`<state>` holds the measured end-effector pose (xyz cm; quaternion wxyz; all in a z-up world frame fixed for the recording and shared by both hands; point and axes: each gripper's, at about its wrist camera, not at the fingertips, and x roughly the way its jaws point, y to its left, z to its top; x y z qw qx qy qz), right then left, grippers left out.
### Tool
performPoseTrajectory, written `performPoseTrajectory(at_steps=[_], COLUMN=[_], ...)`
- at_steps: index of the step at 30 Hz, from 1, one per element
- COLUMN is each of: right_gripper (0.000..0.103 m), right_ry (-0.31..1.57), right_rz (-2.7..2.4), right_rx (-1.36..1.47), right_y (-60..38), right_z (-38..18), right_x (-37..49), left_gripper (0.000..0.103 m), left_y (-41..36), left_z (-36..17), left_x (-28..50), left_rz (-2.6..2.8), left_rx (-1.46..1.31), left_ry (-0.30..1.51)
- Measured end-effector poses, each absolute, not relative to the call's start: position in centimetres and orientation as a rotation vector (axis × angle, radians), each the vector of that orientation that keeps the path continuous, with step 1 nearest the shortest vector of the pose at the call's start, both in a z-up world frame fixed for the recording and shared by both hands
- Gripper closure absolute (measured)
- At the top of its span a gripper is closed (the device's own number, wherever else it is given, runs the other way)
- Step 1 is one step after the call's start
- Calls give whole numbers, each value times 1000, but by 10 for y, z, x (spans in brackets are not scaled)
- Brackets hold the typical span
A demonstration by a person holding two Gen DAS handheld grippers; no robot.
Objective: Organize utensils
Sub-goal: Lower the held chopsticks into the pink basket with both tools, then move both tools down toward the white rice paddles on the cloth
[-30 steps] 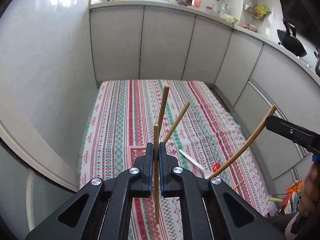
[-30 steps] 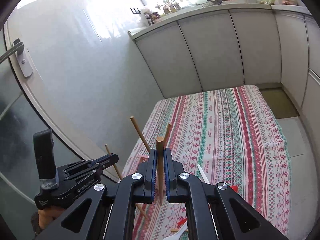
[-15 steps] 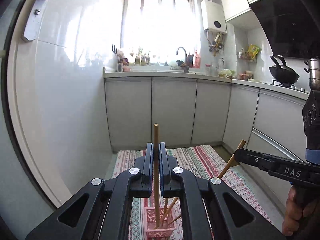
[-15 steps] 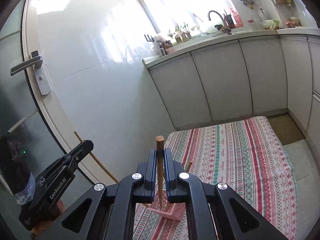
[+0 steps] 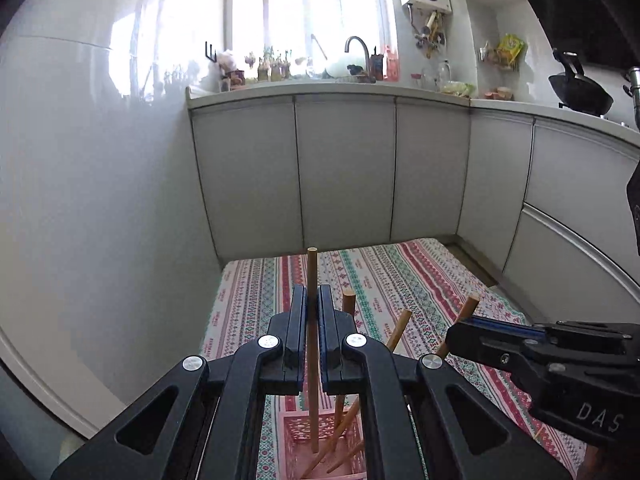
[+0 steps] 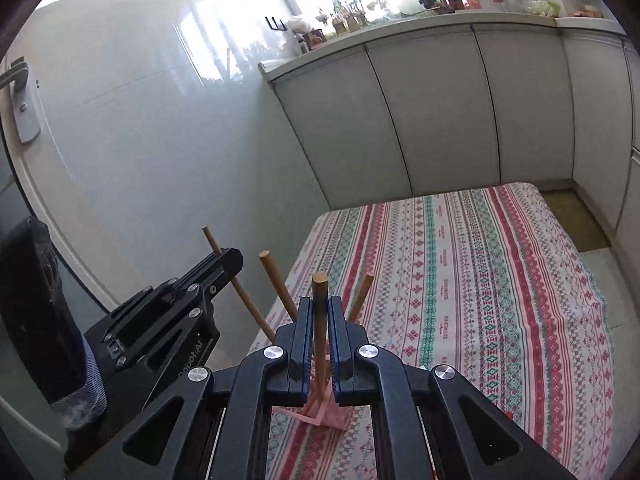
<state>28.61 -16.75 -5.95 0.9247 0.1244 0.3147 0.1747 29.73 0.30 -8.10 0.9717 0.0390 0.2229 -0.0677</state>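
Observation:
My left gripper [image 5: 312, 300] is shut on a thin wooden chopstick [image 5: 312, 272], held upright with its lower end inside a pink lattice utensil basket [image 5: 296, 432]. Two other chopsticks [image 5: 348, 304] lean in that basket. My right gripper [image 6: 320, 312] is shut on a thicker wooden chopstick [image 6: 320, 284], its lower end reaching down to the pink basket [image 6: 340, 416]. The left gripper also shows in the right wrist view [image 6: 224, 260], and the right gripper in the left wrist view [image 5: 480, 332].
The basket stands on a striped patterned cloth [image 6: 460, 280] over a low table. White cabinets [image 5: 344, 176] close the far side and right side. A glossy white wall [image 5: 100, 200] runs along the left. A door with a handle [image 6: 16, 80] is at far left.
Both grippers have come down toward the basket with their chopsticks. The left chopstick's lower end has gone into the basket, and the two grippers now sit closer together.

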Motion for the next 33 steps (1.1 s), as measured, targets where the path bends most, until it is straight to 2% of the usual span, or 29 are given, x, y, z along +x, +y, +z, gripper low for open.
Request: performPoseTrajectory(at_steps=[5, 7, 9, 10, 12, 14, 15, 19, 21, 29, 33], right_gripper=[94, 89, 87, 85, 85, 85, 85, 85, 85, 84, 84], right_ry=[676, 684, 685, 683, 683, 685, 688, 714, 733, 865, 974], right_rz=[366, 364, 362, 362, 360, 358, 354, 335, 320, 248, 202], right_rx=[273, 286, 296, 300, 300, 295, 292, 286, 282, 277, 241], right_y=[-172, -176, -181, -183, -188, -193, -196, -210, -218, -251, -262], right_z=[-66, -66, -63, -61, -57, -53, -51, -48, -48, -67, -88], right_x=[291, 293, 291, 290, 286, 281, 278, 267, 261, 242, 236], left_gripper=[97, 97, 94, 91, 71, 56, 52, 44, 36, 23, 21], left_y=[1, 0, 0, 1, 1, 2, 2, 3, 4, -2, -16], left_z=[-88, -87, -85, -85, -84, -82, -80, -77, -78, -90, -110], left_x=[306, 305, 305, 304, 300, 294, 290, 272, 265, 230, 215], left_rz=[-148, -154, -163, -167, -169, -175, -175, -181, -197, -226, -259], left_rx=[61, 49, 36, 30, 24, 18, 16, 2, -15, 4, 55], left_ry=[480, 491, 508, 515, 531, 537, 539, 577, 612, 735, 837])
